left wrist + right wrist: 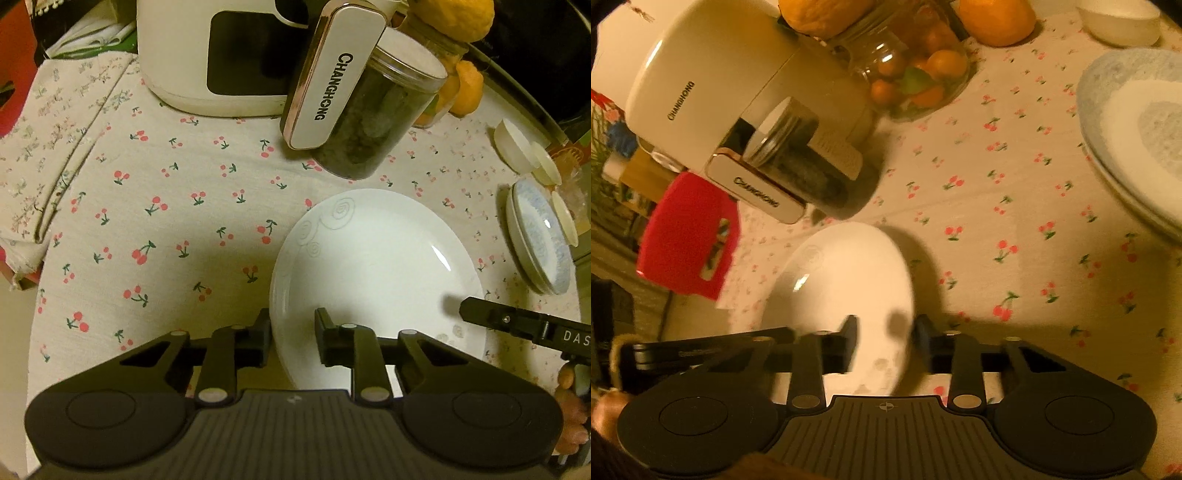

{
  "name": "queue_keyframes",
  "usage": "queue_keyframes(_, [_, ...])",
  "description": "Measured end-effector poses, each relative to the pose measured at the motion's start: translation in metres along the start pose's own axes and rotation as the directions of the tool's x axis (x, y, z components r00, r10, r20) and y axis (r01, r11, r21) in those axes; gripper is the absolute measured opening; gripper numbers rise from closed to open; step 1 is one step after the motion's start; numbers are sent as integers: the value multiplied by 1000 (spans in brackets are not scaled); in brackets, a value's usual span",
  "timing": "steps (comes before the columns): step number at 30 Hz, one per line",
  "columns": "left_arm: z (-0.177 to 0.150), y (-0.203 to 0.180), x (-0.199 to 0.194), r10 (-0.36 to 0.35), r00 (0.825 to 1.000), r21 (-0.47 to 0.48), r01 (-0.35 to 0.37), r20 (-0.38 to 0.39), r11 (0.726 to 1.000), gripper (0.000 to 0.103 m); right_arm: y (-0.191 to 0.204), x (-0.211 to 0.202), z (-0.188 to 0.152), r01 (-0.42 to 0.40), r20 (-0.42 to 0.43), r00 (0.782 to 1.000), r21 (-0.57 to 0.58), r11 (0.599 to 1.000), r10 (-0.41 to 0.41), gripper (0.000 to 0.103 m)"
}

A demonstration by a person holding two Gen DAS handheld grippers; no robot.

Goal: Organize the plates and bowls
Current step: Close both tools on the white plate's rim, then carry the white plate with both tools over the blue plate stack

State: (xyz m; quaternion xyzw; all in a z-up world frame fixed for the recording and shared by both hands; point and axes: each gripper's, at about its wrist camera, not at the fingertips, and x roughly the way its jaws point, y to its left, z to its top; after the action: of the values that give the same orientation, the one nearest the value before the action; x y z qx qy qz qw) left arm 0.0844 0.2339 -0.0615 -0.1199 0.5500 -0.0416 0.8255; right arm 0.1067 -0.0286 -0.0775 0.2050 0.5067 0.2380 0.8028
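Note:
A white plate (376, 266) with faint swirl marks lies on the cherry-print tablecloth; it also shows in the right wrist view (846, 280). My left gripper (291, 332) is open, its fingers either side of the plate's near left rim. My right gripper (884, 339) is open, its fingers astride the plate's opposite rim; its finger (480, 310) shows at the right in the left wrist view. A stack of blue-patterned plates (539, 240) stands at the right, also in the right wrist view (1137, 129). A white bowl (1119, 18) sits at the far right.
A white Changhong appliance (207, 55) stands at the back, with a jar of dark contents (373, 122) beside it. A glass jar of fruit (916, 77) and oranges (993, 18) are behind. A red bag (690, 236) hangs off the left table edge. Small white bowls (517, 147) sit far right.

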Motion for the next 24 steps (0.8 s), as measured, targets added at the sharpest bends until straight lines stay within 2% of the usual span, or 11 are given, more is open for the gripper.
queue_keyframes(11, [2,-6,-8,-10,999,5,10,51,1000,17,4,-14,4,8,48,999,-51,999,-6,21])
queue_keyframes(18, [5,-14,-18,-45,992,29,42,114,999,16,1,-25,12,5,88,996,-46,999,-1,21])
queue_keyframes(24, [6,-23,-19,-69,989,47,63,131,997,16,-5,-35,16,3,103,995,-34,999,0,21])
